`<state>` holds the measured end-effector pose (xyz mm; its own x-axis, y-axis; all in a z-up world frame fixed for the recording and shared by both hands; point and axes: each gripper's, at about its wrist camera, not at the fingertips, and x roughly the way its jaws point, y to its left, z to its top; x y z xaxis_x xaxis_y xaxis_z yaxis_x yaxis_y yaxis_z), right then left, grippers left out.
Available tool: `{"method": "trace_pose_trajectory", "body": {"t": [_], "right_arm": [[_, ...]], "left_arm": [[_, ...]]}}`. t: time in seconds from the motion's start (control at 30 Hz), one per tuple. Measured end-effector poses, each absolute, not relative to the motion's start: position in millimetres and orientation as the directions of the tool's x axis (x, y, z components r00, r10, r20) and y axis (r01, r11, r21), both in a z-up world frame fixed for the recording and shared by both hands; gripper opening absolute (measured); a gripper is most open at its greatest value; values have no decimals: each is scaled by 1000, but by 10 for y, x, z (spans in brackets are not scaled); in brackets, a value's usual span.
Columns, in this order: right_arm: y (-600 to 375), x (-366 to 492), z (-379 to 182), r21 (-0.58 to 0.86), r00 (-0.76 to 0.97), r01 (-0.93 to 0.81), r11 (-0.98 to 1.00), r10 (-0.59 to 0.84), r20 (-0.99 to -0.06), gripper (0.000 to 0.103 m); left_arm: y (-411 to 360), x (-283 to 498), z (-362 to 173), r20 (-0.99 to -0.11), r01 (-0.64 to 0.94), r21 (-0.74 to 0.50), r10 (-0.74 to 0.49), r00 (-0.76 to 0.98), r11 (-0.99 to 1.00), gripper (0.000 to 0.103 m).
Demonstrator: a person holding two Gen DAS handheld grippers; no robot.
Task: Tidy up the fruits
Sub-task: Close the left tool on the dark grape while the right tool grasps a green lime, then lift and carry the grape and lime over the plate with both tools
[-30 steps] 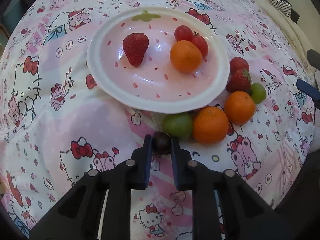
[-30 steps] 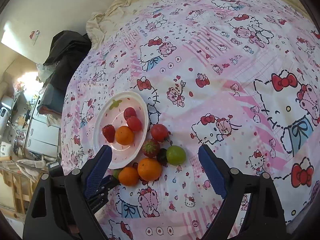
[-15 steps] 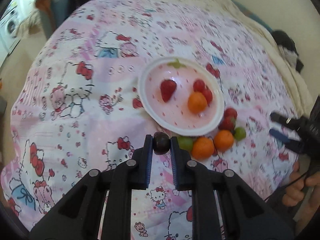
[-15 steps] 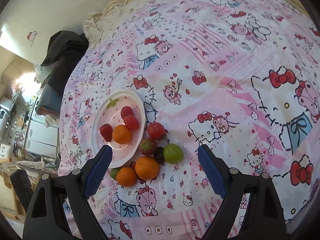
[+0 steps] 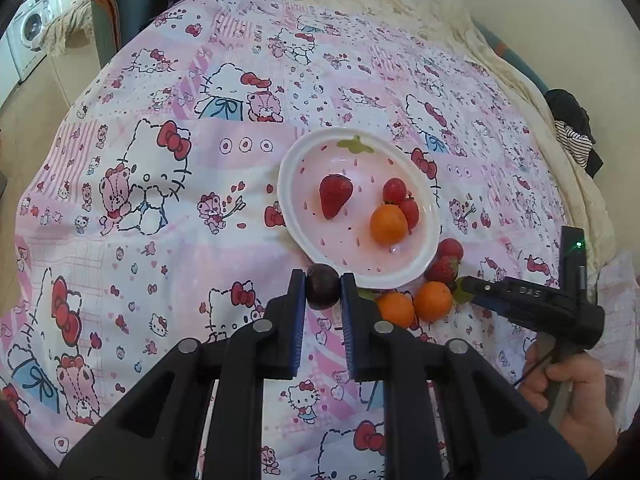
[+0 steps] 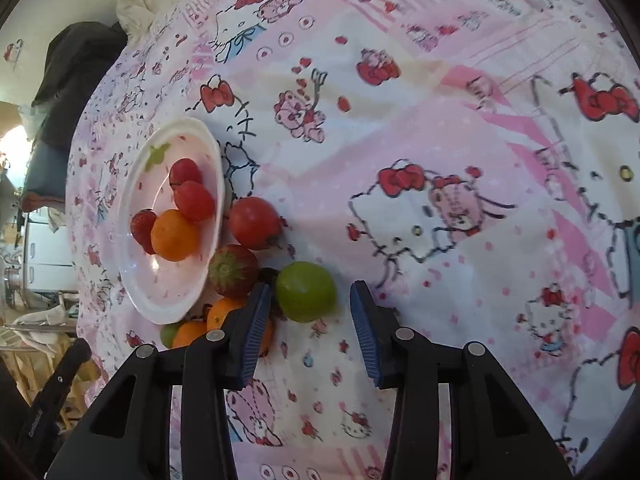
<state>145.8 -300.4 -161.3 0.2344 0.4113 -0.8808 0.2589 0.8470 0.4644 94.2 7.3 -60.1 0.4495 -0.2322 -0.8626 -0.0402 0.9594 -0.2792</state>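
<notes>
My left gripper (image 5: 322,278) is shut on a small dark round fruit (image 5: 322,287) and holds it above the bedsheet, just before the near rim of the white plate (image 5: 290,216). On the plate lie a strawberry (image 5: 335,194), an orange (image 5: 388,224) and two cherry tomatoes (image 5: 394,190). My right gripper (image 6: 310,292) is low over the sheet, its jaws closing around a green fruit (image 6: 306,298); the pads do not press on it. Beside the plate (image 6: 132,280) lie a tomato (image 6: 254,222), a strawberry (image 6: 232,276) and two oranges (image 6: 222,312).
Another dark fruit (image 6: 267,274) sits just behind the green one, and a small green fruit (image 6: 168,334) lies by the plate's near rim. A person's hand (image 5: 576,392) grips the right gripper's handle. Dark clothing (image 6: 80,68) lies at the bed's far edge.
My left gripper has lifted up and back with the dark fruit. My right gripper has dropped to the green fruit and its jaws have narrowed around it.
</notes>
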Motion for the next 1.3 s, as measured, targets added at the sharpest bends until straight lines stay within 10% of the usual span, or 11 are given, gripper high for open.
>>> {"method": "trace_pose_trajectory", "body": {"t": [1.3], "right_arm": [[-3033,1372,-510,745,485,-23,667,659,-575,32]], "left_arm": [[265,910,123,-707,24,-204,-164,688,979,14]]}}
